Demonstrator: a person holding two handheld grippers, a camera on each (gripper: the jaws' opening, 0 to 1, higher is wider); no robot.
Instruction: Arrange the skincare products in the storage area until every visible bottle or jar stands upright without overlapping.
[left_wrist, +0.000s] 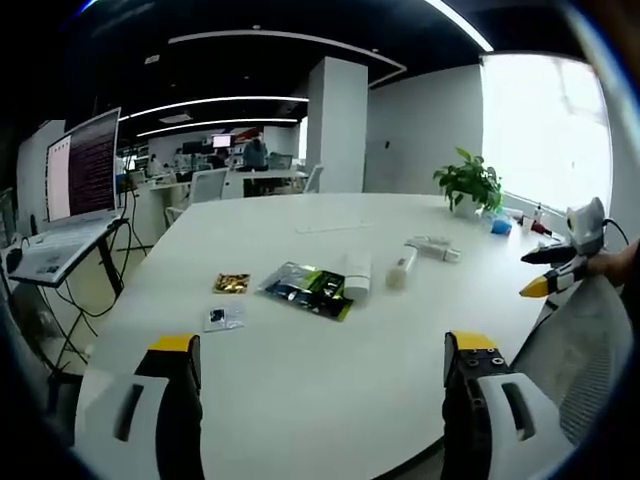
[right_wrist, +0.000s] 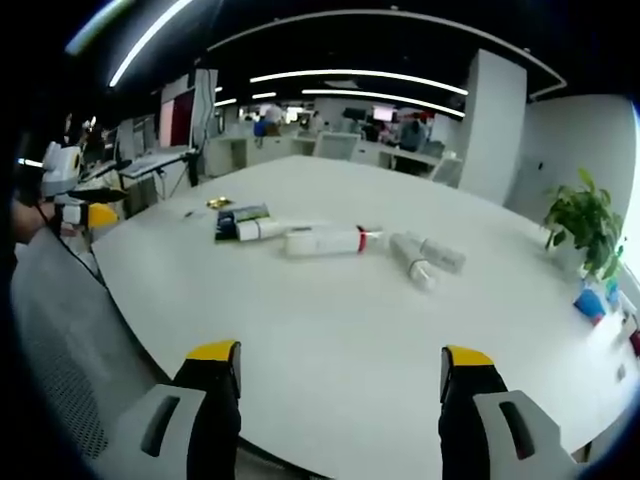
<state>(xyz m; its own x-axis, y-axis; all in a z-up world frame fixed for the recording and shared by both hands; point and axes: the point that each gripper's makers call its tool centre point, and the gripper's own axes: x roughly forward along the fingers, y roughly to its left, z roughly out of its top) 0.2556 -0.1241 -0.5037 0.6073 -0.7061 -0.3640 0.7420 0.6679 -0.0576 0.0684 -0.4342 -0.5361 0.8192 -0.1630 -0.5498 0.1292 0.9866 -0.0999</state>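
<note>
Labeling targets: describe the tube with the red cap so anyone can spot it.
On the white table, a loose row of skincare tubes lies on its side. The red-capped tube is mid-row, between the dark packet and two crossed tubes; it alone has a red end.

White tools (left_wrist: 320, 370), seemingly yellow-tipped black jaws

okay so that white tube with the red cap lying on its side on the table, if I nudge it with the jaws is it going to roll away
Probably a little. The white tube looks round and lies flat on the smooth white table, so a sideways push would likely roll it. Its red cap end looks narrower, so it may curve rather than roll straight. It seems light and could skid under a nudge.
</note>
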